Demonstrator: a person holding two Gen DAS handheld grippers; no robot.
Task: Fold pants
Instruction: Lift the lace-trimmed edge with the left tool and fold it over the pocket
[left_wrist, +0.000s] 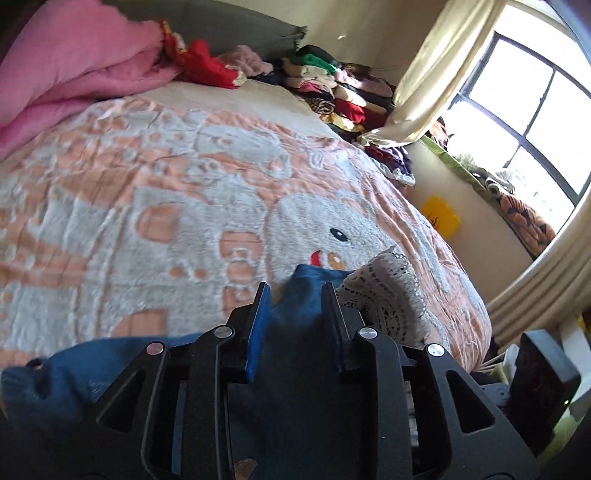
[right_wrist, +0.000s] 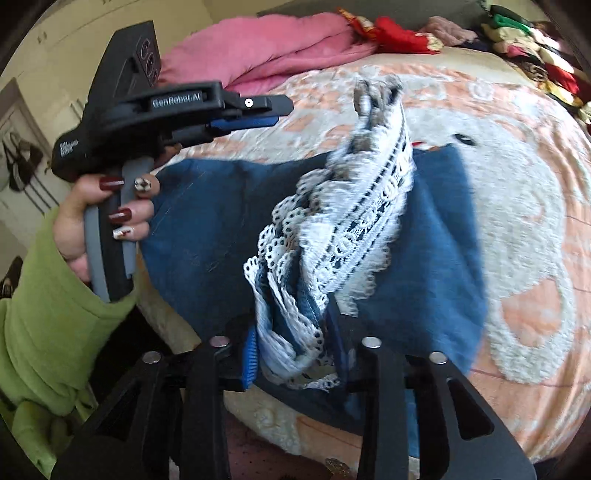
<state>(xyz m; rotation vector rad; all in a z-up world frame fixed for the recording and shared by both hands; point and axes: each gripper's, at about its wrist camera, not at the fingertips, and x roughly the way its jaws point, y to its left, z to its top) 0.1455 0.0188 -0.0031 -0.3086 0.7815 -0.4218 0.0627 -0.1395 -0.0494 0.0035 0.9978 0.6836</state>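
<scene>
Blue pants (right_wrist: 424, 236) lie spread across the bed (right_wrist: 517, 192), on its peach-and-white fleece blanket (left_wrist: 166, 192), close to the near edge. The white lace trim (right_wrist: 343, 229) of the pants rises in a crumpled band above the denim, blurred at its top.

The right claw (right_wrist: 291, 343) has a bunch of that lace and denim between its blue pads; whether it is truly clenched on the cloth or slack around it I cannot tell.

The left claw (right_wrist: 273, 110) is above the pants' left end, in a hand (right_wrist: 107, 218) with painted nails and a green sleeve (right_wrist: 48, 332). Its jaws stand slightly apart with nothing between them: released. From its own camera, the left claw's fingers frame bare denim and a patch of lace beyond.

Past the pants, at the bed's far end, lie a pink quilt (left_wrist: 74, 70) and a stack of folded clothes (left_wrist: 343, 92). A bright window (left_wrist: 524, 110) glows beyond the bed's corner.
</scene>
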